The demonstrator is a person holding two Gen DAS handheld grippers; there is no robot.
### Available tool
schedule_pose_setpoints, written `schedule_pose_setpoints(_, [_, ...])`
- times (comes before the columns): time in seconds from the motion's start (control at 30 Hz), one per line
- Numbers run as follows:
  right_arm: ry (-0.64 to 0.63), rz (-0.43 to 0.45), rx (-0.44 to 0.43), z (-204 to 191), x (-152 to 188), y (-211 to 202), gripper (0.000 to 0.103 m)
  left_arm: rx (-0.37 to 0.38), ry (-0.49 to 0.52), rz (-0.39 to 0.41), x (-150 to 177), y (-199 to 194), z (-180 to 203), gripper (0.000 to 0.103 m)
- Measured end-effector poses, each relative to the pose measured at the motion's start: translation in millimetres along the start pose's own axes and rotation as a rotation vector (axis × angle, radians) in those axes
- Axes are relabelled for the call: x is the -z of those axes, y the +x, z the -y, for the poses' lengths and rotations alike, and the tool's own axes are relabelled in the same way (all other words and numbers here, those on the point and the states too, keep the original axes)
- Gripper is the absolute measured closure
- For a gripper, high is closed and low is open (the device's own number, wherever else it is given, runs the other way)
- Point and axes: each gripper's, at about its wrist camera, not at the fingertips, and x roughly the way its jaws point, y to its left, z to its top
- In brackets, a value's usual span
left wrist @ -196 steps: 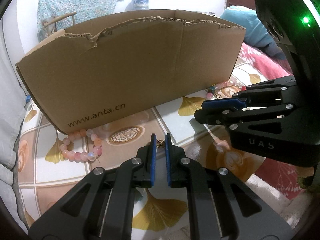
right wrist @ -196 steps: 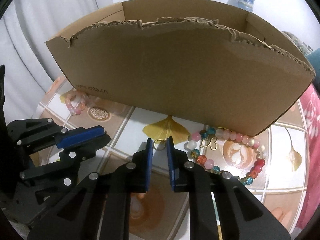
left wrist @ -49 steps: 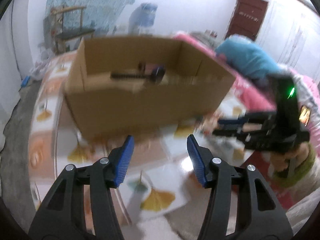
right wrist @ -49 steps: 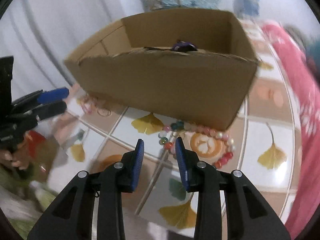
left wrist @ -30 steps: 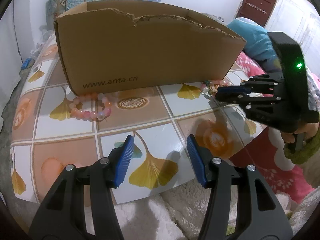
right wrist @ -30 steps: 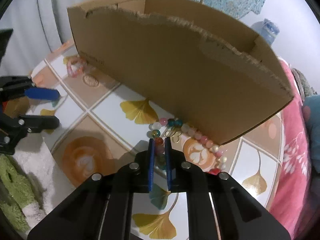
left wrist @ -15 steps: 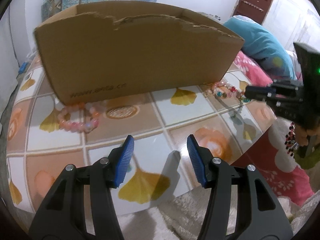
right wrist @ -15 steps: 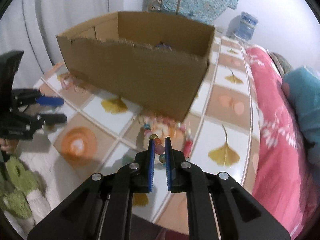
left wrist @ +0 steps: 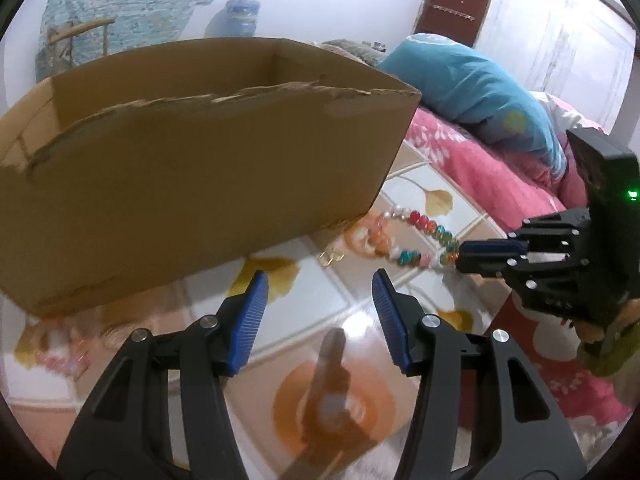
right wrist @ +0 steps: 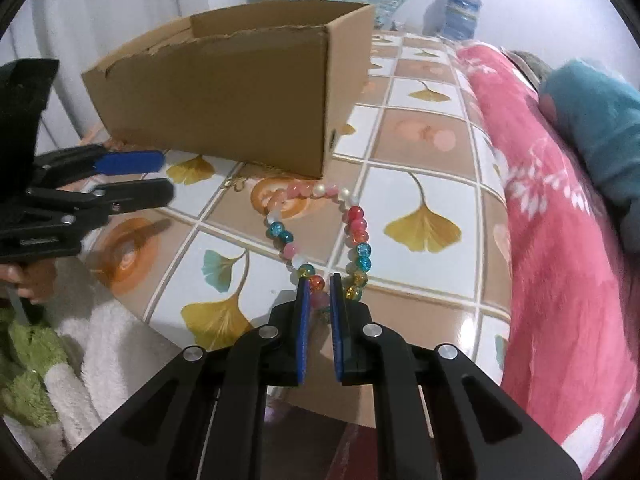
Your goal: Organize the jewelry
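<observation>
Right gripper (right wrist: 319, 280) jaws pinched nearly together; left gripper (left wrist: 317, 292) jaws spread wide.

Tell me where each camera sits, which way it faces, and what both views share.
Left wrist: sits behind the open left gripper, facing the cardboard box; the right gripper enters at right.
Right wrist: sits behind the right gripper, jaws shut on the beaded bracelet, facing along the tiled table; the left gripper shows at left.
Shared: box, bracelet, gold earring, both grippers.

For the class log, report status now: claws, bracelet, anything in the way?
Right claw shut on multicoloured bead bracelet. Left claw open, empty. Cardboard box just beyond bracelet; small gold piece by its base.
</observation>
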Motion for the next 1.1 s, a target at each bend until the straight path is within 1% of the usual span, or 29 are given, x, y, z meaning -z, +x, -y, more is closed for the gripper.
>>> schedule_pose_setpoints(0.03, [0.018, 0.014, -0.022, 2.8, -0.6, -4.0, 0.092, 0.006, 0.003, 0.001, -2.0, 4.0, 1.7, 0.052])
schedule_pose_setpoints(0.07, [0.037, 0.030, -0.043, 5.8, -1.6, -8.4, 0.090, 0.008, 0.005, 0.002, -3.8, 7.4, 2.7, 0.052])
schedule_pose_setpoints(0.1, [0.052, 0.047, -0.059, 8.1, -2.5, -12.0, 0.081, 0.006, 0.008, 0.002, -4.9, 9.5, 3.0, 0.052])
schedule_pose_setpoints(0.17, [0.085, 0.091, -0.090, 13.1, -5.7, -19.5, 0.075, -0.005, 0.023, 0.001, -6.5, 17.6, 5.9, 0.054])
schedule_pose_setpoints(0.2, [0.096, 0.103, -0.103, 14.6, -8.0, -21.1, 0.075, -0.006, 0.025, -0.001, -7.1, 19.7, 6.2, 0.059])
schedule_pose_setpoints(0.23, [0.114, 0.117, -0.121, 16.5, -11.4, -21.7, 0.075, -0.005, 0.024, -0.009, -7.9, 23.6, 6.9, 0.060])
schedule_pose_setpoints(0.4, [0.142, 0.146, -0.170, 14.8, -21.4, -14.5, 0.075, -0.025, 0.019, -0.032, -11.8, 35.3, 9.3, 0.063])
schedule_pose_setpoints(0.5, [0.155, 0.148, -0.196, 12.8, -23.8, -8.1, 0.075, -0.035, 0.023, -0.040, -12.8, 39.2, 11.1, 0.065])
schedule_pose_setpoints(0.63, [0.177, 0.149, -0.215, 11.9, -24.9, -2.5, 0.075, -0.072, 0.048, -0.037, -13.9, 43.8, 15.9, 0.069])
schedule_pose_setpoints(0.7, [0.184, 0.150, -0.218, 12.0, -25.1, -1.8, 0.075, -0.089, 0.056, -0.035, -14.5, 45.2, 17.4, 0.075])
schedule_pose_setpoints(0.77, [0.192, 0.154, -0.214, 12.7, -26.2, -0.8, 0.075, -0.134, 0.084, -0.040, -14.0, 46.2, 21.5, 0.079])
schedule_pose_setpoints(0.8, [0.194, 0.156, -0.218, 13.0, -26.7, -0.9, 0.075, -0.148, 0.094, -0.043, -14.0, 46.8, 23.0, 0.085])
schedule_pose_setpoints(0.9, [0.198, 0.165, -0.234, 11.9, -28.1, -1.3, 0.075, -0.150, 0.109, -0.044, -13.5, 48.1, 26.8, 0.095])
schedule_pose_setpoints(0.97, [0.194, 0.176, -0.249, 8.1, -32.0, -0.9, 0.075, -0.154, 0.122, -0.043, -11.6, 46.7, 27.1, 0.099])
schedule_pose_setpoints(1.1, [0.187, 0.187, -0.279, 0.5, -46.9, 4.8, 0.075, -0.147, 0.121, -0.045, -9.2, 42.4, 25.5, 0.099])
